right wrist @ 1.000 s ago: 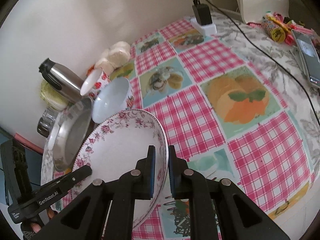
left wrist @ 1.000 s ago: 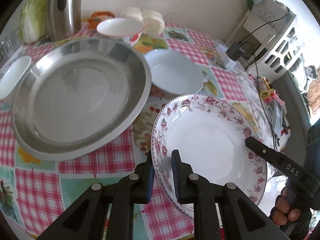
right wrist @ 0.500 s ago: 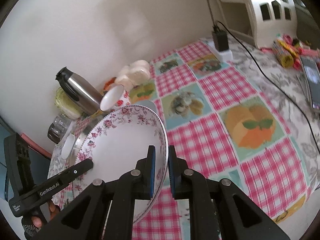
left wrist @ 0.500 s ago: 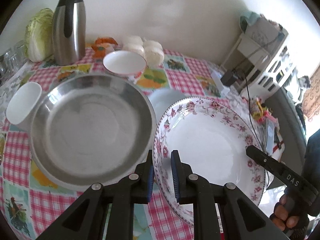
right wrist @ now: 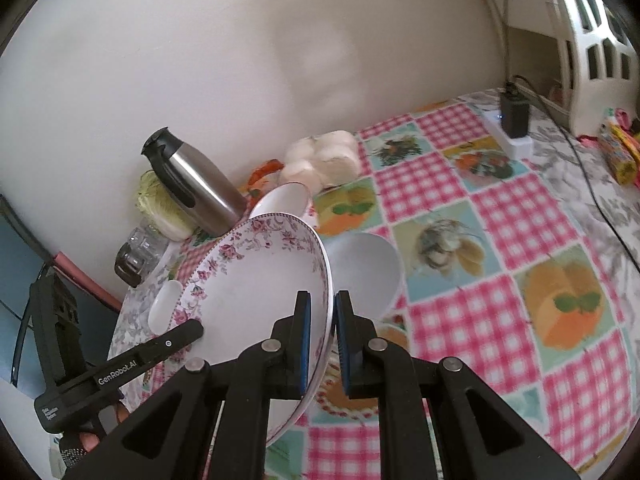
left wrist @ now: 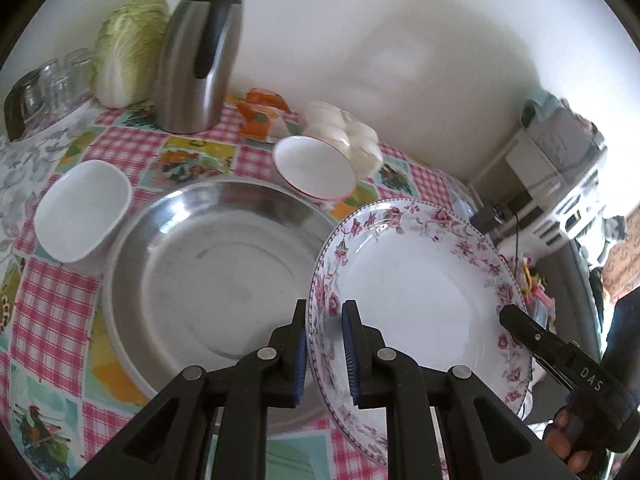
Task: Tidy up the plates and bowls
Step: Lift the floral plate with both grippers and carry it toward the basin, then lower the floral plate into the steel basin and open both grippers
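Item 1: floral plate (left wrist: 416,280), white with a pink flower border, held in the air and tilted, above the right edge of the steel pan. Left tongs (left wrist: 325,344) clamp its rim at 6 o'clock in the left wrist view, one finger on either side of the rim. Right tongs (right wrist: 320,338) clamp the opposite rim, likewise astride it; in the left wrist view they show at 4 o'clock.

Item 2: steel pan (left wrist: 216,272), large and round, on the surface (right wrist: 500,280) with its checked pink cloth, at 9 o'clock of the plate.

Item 3: small white bowl (left wrist: 82,210), at 10 o'clock of the pan, touching its rim.

Item 4: red-rimmed bowl (left wrist: 314,168), at 12 o'clock of the pan, just beside it.

Item 5: plain white bowl (right wrist: 366,268), seen in the right wrist view at 3 o'clock of the plate, partly behind it.

Item 6: steel jug (left wrist: 200,52), upright by the wall at 11 o'clock; cabbage (left wrist: 128,48) just to its left.
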